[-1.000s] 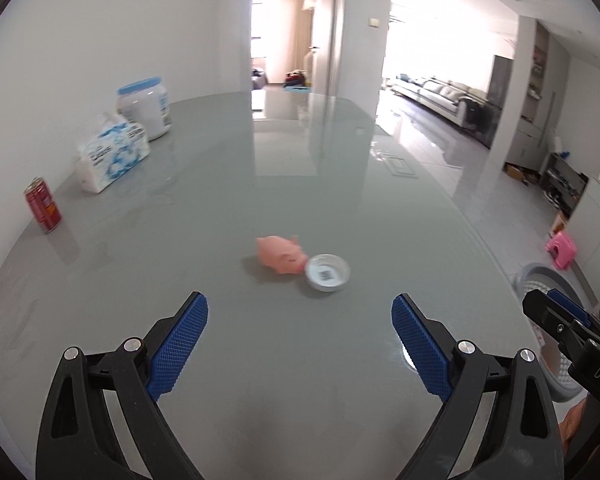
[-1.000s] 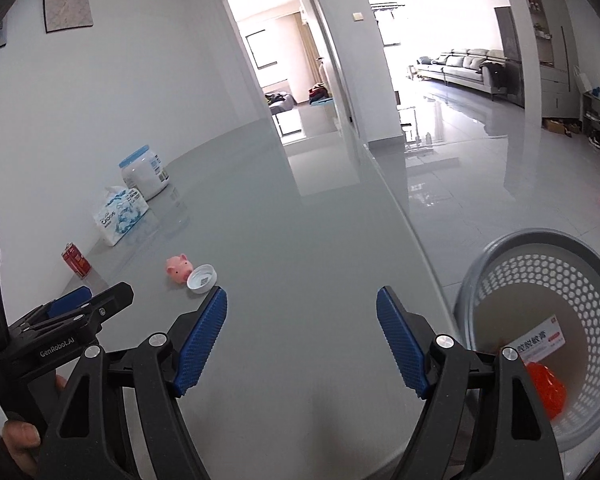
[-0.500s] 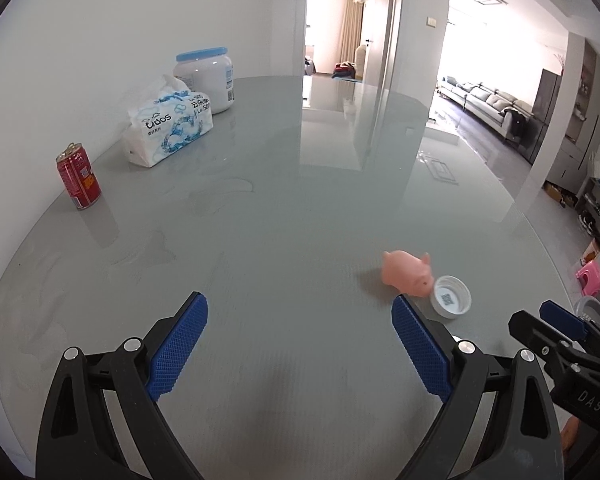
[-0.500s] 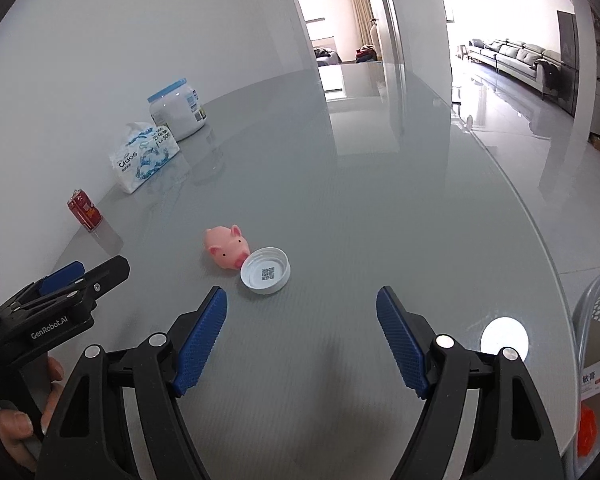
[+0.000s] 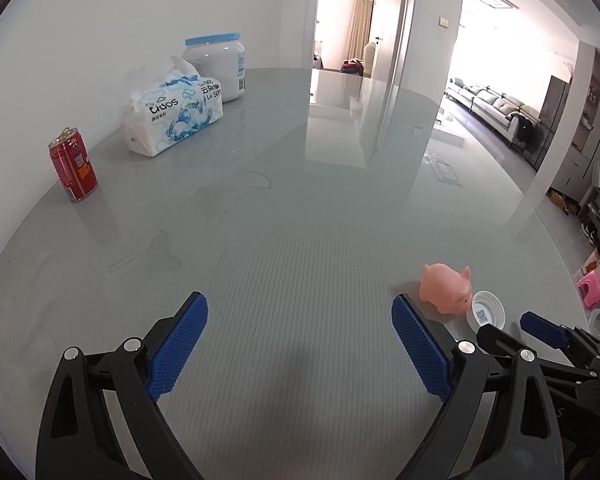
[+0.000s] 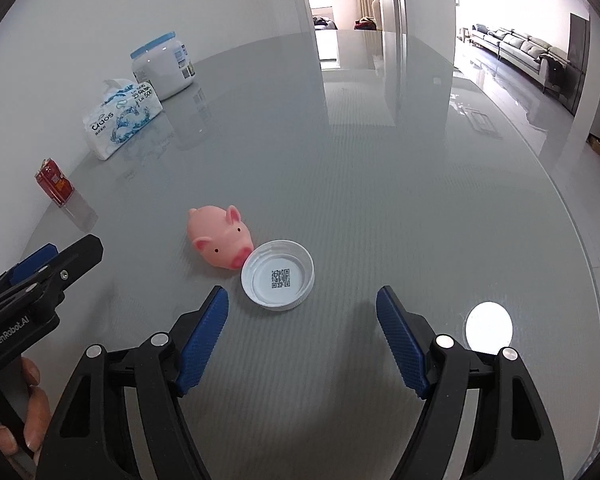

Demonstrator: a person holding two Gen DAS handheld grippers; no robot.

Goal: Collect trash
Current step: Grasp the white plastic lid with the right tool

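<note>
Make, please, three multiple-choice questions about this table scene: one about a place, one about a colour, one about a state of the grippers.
1. Where is the white lid?
A. against the pink pig toy's snout
B. on top of the tissue pack
C. inside the jar

2. What colour is the drink can?
A. green
B. red
C. yellow

3. How is the right gripper?
A. shut on the lid
B. shut on the pig
C. open, holding nothing

Answers:
1 A, the lid's rim meets the snout.
2 B, its body is red.
3 C, its blue pads stand wide apart, with only table between them.
</note>
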